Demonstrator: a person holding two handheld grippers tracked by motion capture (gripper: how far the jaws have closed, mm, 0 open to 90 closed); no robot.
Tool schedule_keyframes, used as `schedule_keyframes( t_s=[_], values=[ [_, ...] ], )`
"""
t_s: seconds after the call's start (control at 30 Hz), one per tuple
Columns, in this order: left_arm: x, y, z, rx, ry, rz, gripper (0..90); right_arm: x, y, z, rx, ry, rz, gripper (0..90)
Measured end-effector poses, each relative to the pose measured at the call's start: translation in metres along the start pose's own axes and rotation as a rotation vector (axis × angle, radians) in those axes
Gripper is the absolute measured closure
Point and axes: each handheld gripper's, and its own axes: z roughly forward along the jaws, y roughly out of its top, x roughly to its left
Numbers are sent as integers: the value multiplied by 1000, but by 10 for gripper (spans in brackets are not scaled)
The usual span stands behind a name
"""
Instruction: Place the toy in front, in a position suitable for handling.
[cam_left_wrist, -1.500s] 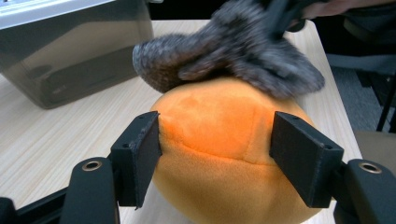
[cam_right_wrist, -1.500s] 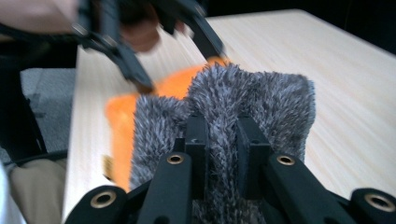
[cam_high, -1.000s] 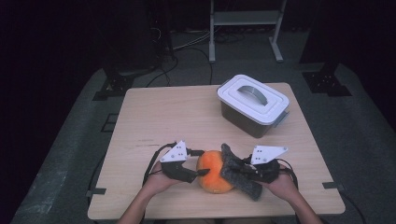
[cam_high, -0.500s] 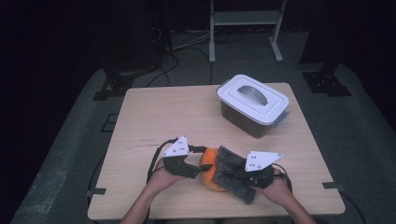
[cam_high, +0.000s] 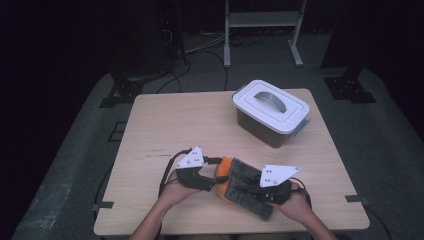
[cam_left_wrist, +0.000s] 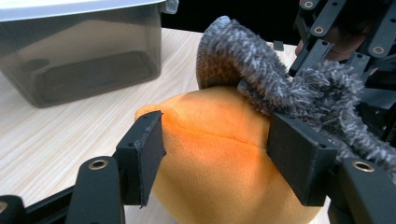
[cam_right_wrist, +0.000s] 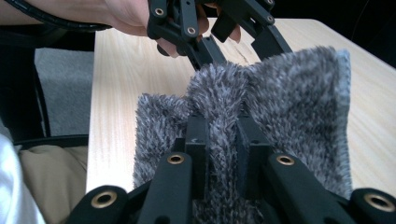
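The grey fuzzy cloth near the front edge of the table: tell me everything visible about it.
The grey fuzzy cloth is a thick, shaggy-piled piece, like microfibre, with a stitched edge. It lies rumpled at the table's front edge, draped over the right side of an orange rounded soft thing. The right gripper pinches a raised fold of it between shut jaws. The left gripper's jaws straddle the orange thing, the right-hand one touching the cloth's edge.

Orange soft ball (cam_high: 223, 176) w/ darker orange seam, shaggy grey cloth (cam_high: 248, 185) draped on it, black gripper jaws w/ brass rivets, white-lidded smoky-grey tub (cam_high: 270, 111) beyond ball, pale wood-grain table (cam_high: 165, 125).
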Motion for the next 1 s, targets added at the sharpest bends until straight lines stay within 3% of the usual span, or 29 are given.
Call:
schedule_keyframes(
  t_s=[0.13,0.23,0.47,0.6,0.7,0.87,1.0],
  values=[
    [2,-2,-1,4,-1,2,355,-1,-10,-5,31,-2,6,765],
    [2,-3,-2,4,-7,1,355,-5,-19,-12,45,-11,36,764],
    [3,-4,-3,4,-12,6,353,-24,-8,-17,6,-77,52,762],
    [4,-6,-4,27,-7,7,329,-25,-14,-5,13,-38,82,761],
    [5,-8,-5,34,-17,-15,321,-17,-15,-1,21,-22,70,761],
    [3,-7,-4,46,-22,-14,322,-8,-13,2,36,25,63,761],
    [3,-8,-5,48,-25,5,332,-9,-5,-1,12,13,54,763]
  ],
)
